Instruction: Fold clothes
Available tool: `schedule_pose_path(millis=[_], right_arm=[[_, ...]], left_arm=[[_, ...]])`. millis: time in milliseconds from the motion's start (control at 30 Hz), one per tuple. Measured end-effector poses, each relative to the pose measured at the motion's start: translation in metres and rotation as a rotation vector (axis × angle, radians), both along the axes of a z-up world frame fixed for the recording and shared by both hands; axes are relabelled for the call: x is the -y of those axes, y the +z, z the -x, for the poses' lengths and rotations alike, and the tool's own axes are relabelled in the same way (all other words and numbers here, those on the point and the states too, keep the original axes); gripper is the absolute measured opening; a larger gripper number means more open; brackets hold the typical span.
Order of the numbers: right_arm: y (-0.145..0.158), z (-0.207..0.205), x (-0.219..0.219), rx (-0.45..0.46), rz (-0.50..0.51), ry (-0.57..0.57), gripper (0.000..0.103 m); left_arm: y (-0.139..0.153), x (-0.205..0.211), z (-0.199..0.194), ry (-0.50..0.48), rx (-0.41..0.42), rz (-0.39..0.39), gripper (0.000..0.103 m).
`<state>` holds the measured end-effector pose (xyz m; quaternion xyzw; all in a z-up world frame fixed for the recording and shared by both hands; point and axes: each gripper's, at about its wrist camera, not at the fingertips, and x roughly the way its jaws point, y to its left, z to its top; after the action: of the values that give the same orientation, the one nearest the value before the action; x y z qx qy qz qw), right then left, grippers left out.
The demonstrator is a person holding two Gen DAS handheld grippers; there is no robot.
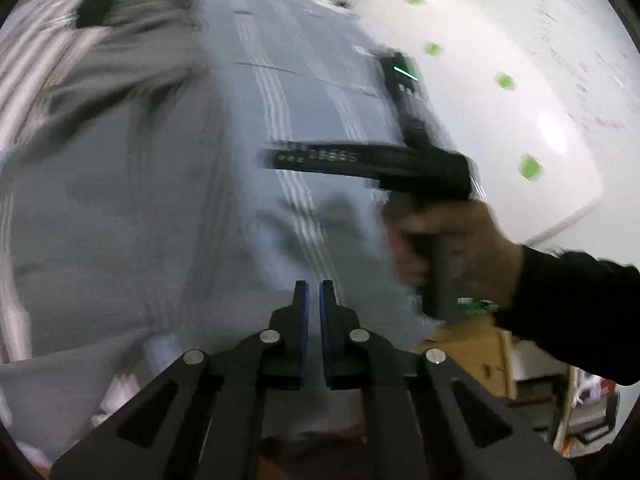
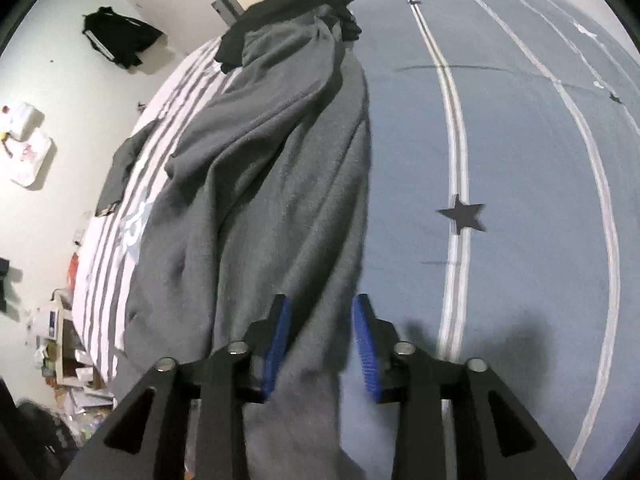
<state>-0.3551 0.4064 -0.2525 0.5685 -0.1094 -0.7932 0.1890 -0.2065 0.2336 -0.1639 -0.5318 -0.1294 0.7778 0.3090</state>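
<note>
A long grey garment lies rumpled lengthwise on the blue bedcover, which has white stripes. The garment's near end runs between the jaws of my right gripper. They stand apart, the right pad clear of the cloth, so it is open. In the blurred left wrist view the grey garment fills the left side. My left gripper hovers over the bedcover, shut with nothing seen between its blue pads. A hand holds the right gripper just ahead of it.
Black clothes are piled at the garment's far end. A white-and-grey striped sheet borders the bed's left side. A black jacket and clutter lie on the floor at left. A cardboard box stands at right.
</note>
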Motion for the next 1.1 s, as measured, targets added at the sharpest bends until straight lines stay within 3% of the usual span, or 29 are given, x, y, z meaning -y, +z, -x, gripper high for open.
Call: schedule_pose_path(millis=[67,133,167,233,267,400,500,633,900,967,1100], right_arm=[[0.004,-0.006,-0.015,0.006,0.014,-0.003,0.040],[0.002,-0.010,-0.020,0.024,0.022,0.000,0.040],[0.001,-0.012,-0.018,0.023,0.023,0.014,0.040],[-0.001,-0.017,-0.010,0.019,0.041,0.042,0.040],[-0.002,-0.019,-0.001,0.015,0.046,0.059,0.040],[-0.011,-0.029,0.042,0.006,0.043,0.133,0.040],[-0.020,-0.044,0.079,0.021,0.055,0.184,0.040],[-0.030,-0.070,0.122,0.024,0.010,0.221,0.040],[-0.046,-0.105,0.164,0.027,-0.053,0.131,0.039],[-0.049,-0.112,0.169,0.032,-0.048,0.115,0.027],[-0.057,-0.122,0.180,0.057,-0.046,0.094,0.019]], left_arm=[[-0.005,-0.026,-0.001,-0.017,0.028,-0.017,0.004],[-0.010,-0.025,0.000,0.015,0.035,-0.016,0.009],[-0.013,-0.011,-0.002,0.060,0.019,0.018,0.012],[-0.024,0.025,-0.005,0.164,-0.014,0.102,0.031],[-0.034,0.049,-0.003,0.223,-0.021,0.151,0.033],[-0.070,0.135,0.010,0.387,-0.048,0.350,0.034],[-0.088,0.186,0.009,0.457,-0.057,0.471,0.034],[-0.112,0.233,0.012,0.545,-0.081,0.582,0.034],[-0.143,0.296,0.006,0.577,-0.055,0.582,0.035],[-0.149,0.307,0.003,0.567,-0.028,0.564,0.035],[-0.157,0.329,-0.023,0.549,0.023,0.563,0.035]])
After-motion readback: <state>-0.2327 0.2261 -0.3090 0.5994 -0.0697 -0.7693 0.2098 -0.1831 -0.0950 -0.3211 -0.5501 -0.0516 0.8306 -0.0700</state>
